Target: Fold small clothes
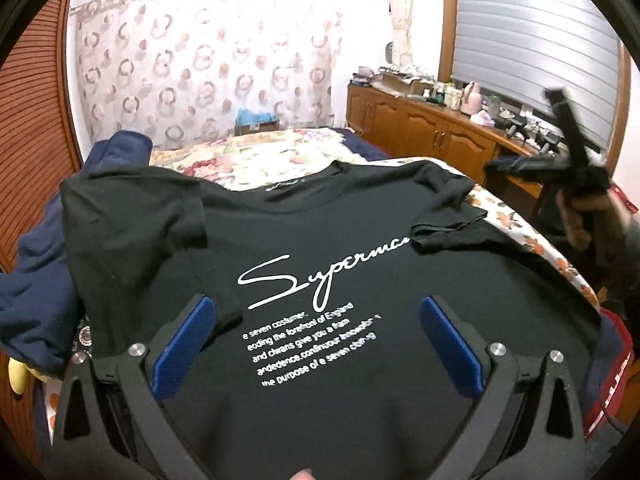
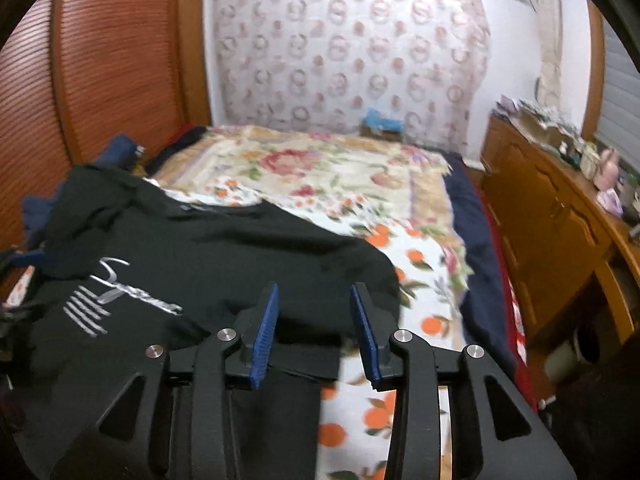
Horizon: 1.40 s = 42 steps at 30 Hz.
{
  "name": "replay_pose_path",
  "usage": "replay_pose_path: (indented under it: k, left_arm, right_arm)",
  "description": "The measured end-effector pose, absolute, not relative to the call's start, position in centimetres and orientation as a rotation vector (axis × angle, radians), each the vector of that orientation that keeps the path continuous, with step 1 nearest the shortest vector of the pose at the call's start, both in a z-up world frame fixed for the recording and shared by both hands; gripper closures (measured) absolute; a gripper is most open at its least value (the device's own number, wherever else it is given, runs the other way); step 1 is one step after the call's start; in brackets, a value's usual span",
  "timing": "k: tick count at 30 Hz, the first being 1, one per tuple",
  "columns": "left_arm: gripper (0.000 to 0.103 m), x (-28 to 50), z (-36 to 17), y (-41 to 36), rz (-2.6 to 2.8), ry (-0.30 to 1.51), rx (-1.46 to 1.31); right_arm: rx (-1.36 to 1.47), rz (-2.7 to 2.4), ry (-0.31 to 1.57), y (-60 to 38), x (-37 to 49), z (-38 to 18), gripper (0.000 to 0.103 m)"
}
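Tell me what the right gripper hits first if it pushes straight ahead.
Probably the black T-shirt: the open right gripper points at its near edge on the flowered bedspread. Depth is unclear.

Black T-shirts: one, spread on the bed in front of me.
Navy garments: one heap left of the T-shirt (I cannot tell how many pieces).
My grippers: two, left and right.
Blue pads: two per gripper.
Beds: one.
Wooden cabinets: one run, right of the T-shirt.
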<state>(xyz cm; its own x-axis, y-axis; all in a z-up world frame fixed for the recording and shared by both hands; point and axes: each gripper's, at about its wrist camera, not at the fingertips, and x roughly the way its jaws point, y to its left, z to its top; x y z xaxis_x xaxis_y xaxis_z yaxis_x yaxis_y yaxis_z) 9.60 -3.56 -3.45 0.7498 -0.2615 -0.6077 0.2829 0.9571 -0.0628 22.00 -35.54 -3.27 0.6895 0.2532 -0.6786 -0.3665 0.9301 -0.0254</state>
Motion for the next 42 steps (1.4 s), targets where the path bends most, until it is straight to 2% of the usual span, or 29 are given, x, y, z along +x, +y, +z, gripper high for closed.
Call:
replay_pose_path:
  k: [11, 16, 19, 28, 34, 39, 41, 42]
  left_arm:
    - [0.0, 7.5, -3.3, -3.9, -0.33, 0.645, 0.002]
    - [0.0, 7.4, -3.7, -3.7, -0.334, 0.652, -0.018]
    - [0.0, 7.3, -4.0, -3.5, -0.328, 0.653, -0.029]
    - [0.0, 6.8, -3.9, -2.0, -0.303, 0.635, -0.067]
    - [0.0, 6.2, -3.9, -0.6, -0.278, 0.627, -0.084]
    - [0.0, 6.0, -4.1, 0.6, -0.257, 0.631, -0.098]
    - [0.0, 6.1, -4.2, 1.1, -0.249, 0.632, -0.101]
    - [0.0, 6.0, -4.2, 1.3, -0.246, 0.63, -0.102]
  right_arm:
    - [-0.122, 0.33, 0.927, -36.1, 23.9, -9.2, 0.067]
    - [-0.161, 0.363, 0.918, -35.5, 23.3, -8.9, 0.097]
    - [-0.171, 0.362, 0.872, -35.5, 22.8, -7.7, 0.101]
    - [-0.189, 0.402, 0.715, -32.2, 23.6, -1.9, 0.102]
    - [-0.247, 0.494, 0.646, -24.7, 25.4, 1.2, 0.103]
    - [-0.308, 0.55, 0.654, -18.2, 26.6, 1.4, 0.102]
    - [-0.327, 0.549, 0.659, -17.1, 26.9, 0.9, 0.092]
    - [-0.332, 0.544, 0.664, -16.9, 27.2, 0.7, 0.084]
